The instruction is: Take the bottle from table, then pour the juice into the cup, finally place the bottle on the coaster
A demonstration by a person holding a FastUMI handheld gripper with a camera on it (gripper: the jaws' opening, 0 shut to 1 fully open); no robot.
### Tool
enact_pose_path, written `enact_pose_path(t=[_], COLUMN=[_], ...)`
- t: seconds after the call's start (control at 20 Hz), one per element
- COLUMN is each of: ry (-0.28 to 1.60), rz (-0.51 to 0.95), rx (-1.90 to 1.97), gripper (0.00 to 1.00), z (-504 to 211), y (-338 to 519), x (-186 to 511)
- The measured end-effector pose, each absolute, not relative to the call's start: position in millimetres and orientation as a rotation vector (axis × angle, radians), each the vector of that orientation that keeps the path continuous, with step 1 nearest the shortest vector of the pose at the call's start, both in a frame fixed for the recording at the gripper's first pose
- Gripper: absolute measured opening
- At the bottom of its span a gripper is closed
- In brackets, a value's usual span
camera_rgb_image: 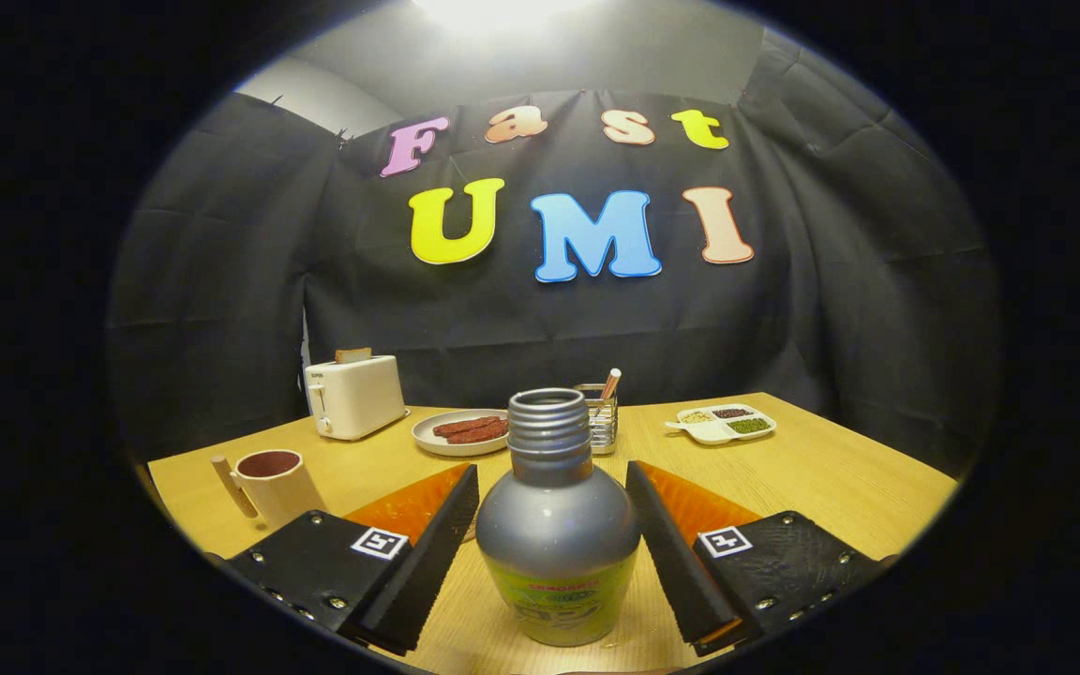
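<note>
The bottle [558, 525] is seen standing upright on the table [831, 478], uncapped, its threaded neck bare, and it is placed between the two fingers of the gripper [551, 539]. The fingers are spread apart; a gap is visible on each side of the bottle's body, so no grip is judged to have been made yet. The first step, taking the bottle, is therefore reckoned as begun but not completed: the fingers are lined up around the body and only the closing and lifting are left.

The cup [273, 483] is found to the left, beyond the left finger, upright, with a dark inside whose contents cannot be made out. Pouring is judged not yet done. The coaster cannot be picked out with certainty.

Further back, a toaster [354, 396], a plate [461, 432] with dark strips of food, a wire holder [602, 416] and a divided tray [724, 424] are ranged along the wall.
</note>
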State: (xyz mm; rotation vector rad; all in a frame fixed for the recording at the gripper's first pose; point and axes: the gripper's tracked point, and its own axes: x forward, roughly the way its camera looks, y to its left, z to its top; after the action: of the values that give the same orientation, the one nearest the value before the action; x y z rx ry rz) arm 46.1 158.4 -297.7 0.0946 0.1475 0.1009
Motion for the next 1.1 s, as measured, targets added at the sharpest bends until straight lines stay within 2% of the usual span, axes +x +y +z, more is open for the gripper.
enact_pose_path(t=[0.35, 0.4, 0.45, 0.6, 1.1], ry=[0.182, 0.181, 0.185, 0.198, 0.187], rz=[0.067, 0.067, 0.068, 0.056, 0.102], rx=[0.065, 0.072, 0.067, 0.053, -0.118], gripper=[0.96, 0.88, 0.84, 0.82, 0.82], z=[-325, -325, -326, -324, -292], y=[155, 155, 156, 156, 192], x=[55, 57, 55, 55, 75])
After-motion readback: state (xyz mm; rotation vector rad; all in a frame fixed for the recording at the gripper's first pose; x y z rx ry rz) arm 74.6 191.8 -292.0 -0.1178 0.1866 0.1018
